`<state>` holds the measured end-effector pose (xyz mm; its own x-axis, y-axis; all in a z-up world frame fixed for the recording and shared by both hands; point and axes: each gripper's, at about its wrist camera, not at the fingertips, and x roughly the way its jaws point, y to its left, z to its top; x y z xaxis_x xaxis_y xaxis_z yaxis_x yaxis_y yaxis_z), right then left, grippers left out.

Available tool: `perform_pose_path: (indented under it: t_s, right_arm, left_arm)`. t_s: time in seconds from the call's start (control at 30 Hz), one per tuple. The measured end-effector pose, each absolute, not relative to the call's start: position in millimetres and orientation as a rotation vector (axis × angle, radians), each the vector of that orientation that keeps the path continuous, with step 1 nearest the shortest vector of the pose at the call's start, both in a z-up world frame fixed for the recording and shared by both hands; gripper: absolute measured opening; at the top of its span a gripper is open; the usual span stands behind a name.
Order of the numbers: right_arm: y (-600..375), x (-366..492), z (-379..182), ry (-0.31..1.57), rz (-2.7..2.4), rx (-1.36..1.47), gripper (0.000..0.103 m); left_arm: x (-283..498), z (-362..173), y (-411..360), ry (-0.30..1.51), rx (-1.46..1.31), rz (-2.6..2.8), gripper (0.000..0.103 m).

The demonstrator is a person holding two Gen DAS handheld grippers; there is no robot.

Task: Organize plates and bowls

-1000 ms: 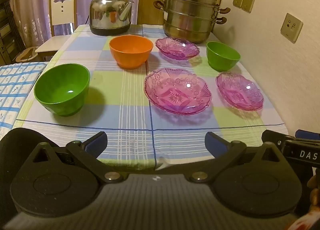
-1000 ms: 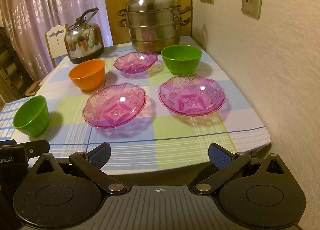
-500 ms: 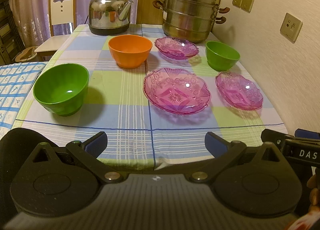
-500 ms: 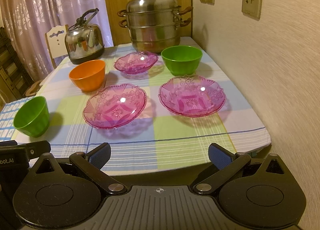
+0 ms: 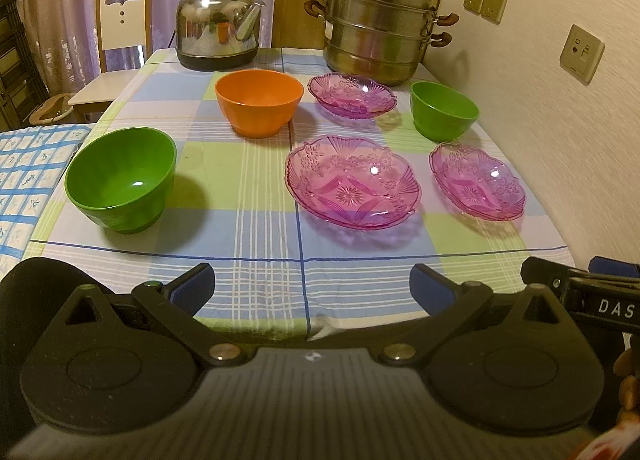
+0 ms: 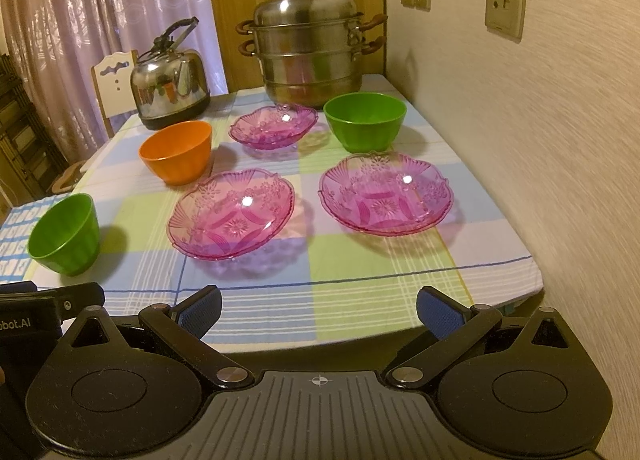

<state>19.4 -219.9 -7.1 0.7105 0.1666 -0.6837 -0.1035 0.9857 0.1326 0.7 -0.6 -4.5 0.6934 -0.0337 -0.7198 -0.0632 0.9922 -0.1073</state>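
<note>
both our grippers hang wide apart off the counter's near edge. the near green bowl [image 5: 120, 180] sits at the near left corner, ahead-left of our left gripper [image 5: 312, 288], the nearer one; our right gripper [image 6: 318, 310] faces the pink plates [image 6: 386, 194].

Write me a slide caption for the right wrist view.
Open right claw faces three pink glass plates, two green bowls and an orange bowl on a checked tablecloth.

Table [image 5: 256, 228] with checked cloth against wall. On it, all apart: near green bowl [image 5: 120, 178], orange bowl [image 5: 258, 100], far green bowl [image 5: 444, 110], three pink glass plates [image 5: 352, 180] [image 5: 478, 180] [image 5: 352, 94], kettle [image 5: 218, 32] and steamer pot [image 5: 378, 28] at far end.
</note>
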Motion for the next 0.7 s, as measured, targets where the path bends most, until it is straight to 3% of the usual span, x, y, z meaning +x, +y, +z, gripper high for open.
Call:
perform_pose_path:
  t_s: [0.7]
  right_arm:
    - [-219.8,18.4,-6.7,0.765,0.151,0.087,0.103]
  left_arm:
    - [1.7,-5.1,-2.3,0.809,-0.13,0.016,0.103]
